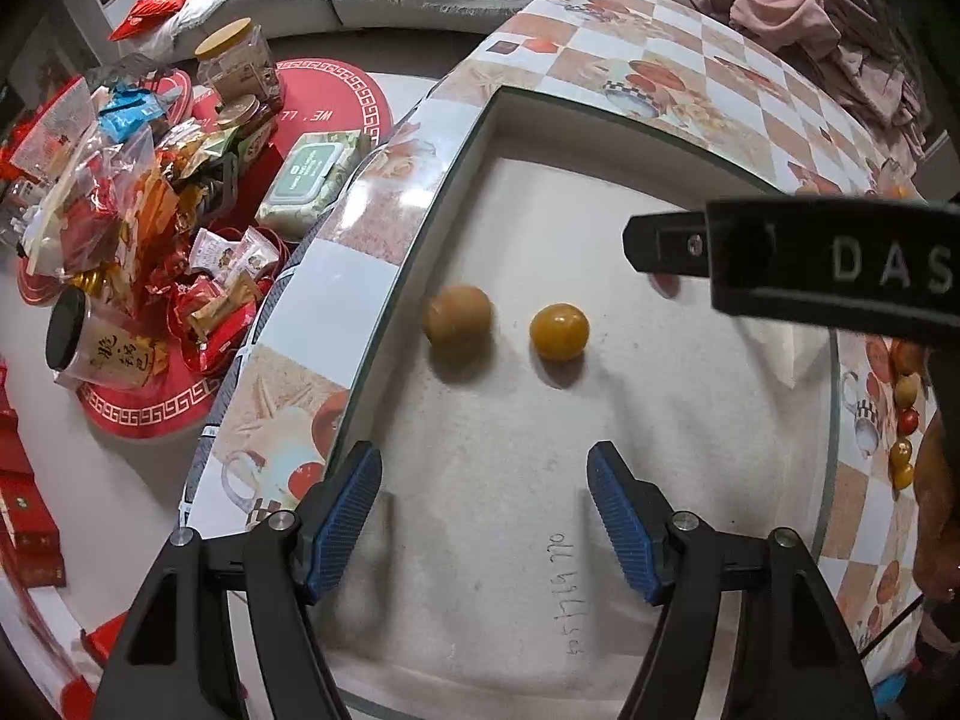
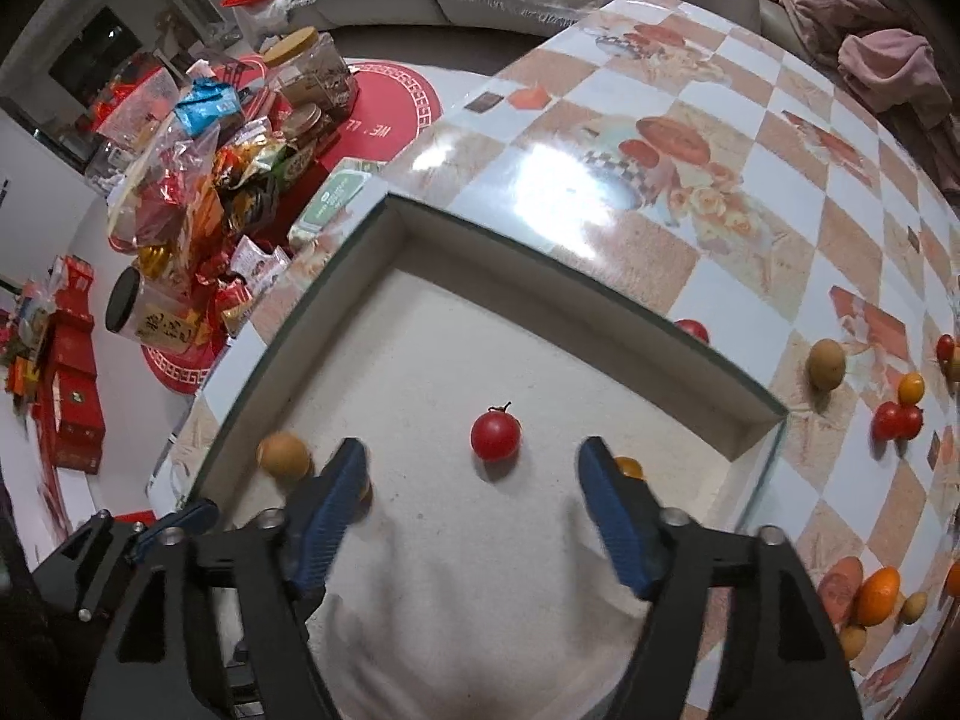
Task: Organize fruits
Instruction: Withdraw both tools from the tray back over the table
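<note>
Both my grippers, left (image 1: 485, 519) and right (image 2: 474, 513), are hovering over the tray (image 2: 708, 387) on the counter (image 2: 780, 192), fingers wide, holding nothing. Red cherry tomato (image 2: 495, 435) is sitting mid-frame between the right fingers. Light, smooth, easily bruised; I'm judging a soft pinch across its middle. Strap at right edge is reading "DAS" (image 1: 888, 261).

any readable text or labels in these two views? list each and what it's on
"DAS": white letters, cut off at the frame edge, on the right gripper.
"WE . LL": upside down on the red round mat.
Handwritten digits on the tray floor: not legible.
Jar label, wipes pack, snack packets: too small or blurred.
</note>
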The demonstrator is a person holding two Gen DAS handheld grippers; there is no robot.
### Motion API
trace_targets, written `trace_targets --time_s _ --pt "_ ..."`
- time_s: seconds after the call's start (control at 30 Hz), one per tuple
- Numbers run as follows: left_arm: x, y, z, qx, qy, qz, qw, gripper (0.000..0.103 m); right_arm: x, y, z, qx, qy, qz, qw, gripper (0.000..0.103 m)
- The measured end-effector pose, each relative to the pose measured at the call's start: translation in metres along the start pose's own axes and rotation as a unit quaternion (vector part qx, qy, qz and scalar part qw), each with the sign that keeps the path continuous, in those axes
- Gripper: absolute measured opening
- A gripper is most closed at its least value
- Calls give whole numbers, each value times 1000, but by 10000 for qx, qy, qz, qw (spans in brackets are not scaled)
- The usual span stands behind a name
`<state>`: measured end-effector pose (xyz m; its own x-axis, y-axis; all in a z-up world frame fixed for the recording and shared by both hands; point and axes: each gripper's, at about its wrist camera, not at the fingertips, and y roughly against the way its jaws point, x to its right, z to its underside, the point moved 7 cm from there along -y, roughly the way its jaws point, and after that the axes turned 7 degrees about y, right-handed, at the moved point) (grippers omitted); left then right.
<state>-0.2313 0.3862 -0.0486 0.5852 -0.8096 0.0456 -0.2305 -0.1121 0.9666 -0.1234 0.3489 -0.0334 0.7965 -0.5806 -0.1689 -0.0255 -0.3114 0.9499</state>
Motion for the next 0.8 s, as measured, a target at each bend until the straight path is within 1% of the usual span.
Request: trace_targets --time_s 0.17,0.47,0.63,0.8 --pt "9 10 -2 63 -137 18 9999 72 4 13 -1 40 -23 61 10000 82" --pt "34 26 -7 180 -399 81 9990 72 28 34 11 129 -297 160 9993 82" --pt "55 31 -6 208 -595 130 9979 72 46 47 21 221 -476 213 9984 82" --pt "83 36 -4 233 -833 222 9960 72 72 61 39 288 -732 289 9965 82"
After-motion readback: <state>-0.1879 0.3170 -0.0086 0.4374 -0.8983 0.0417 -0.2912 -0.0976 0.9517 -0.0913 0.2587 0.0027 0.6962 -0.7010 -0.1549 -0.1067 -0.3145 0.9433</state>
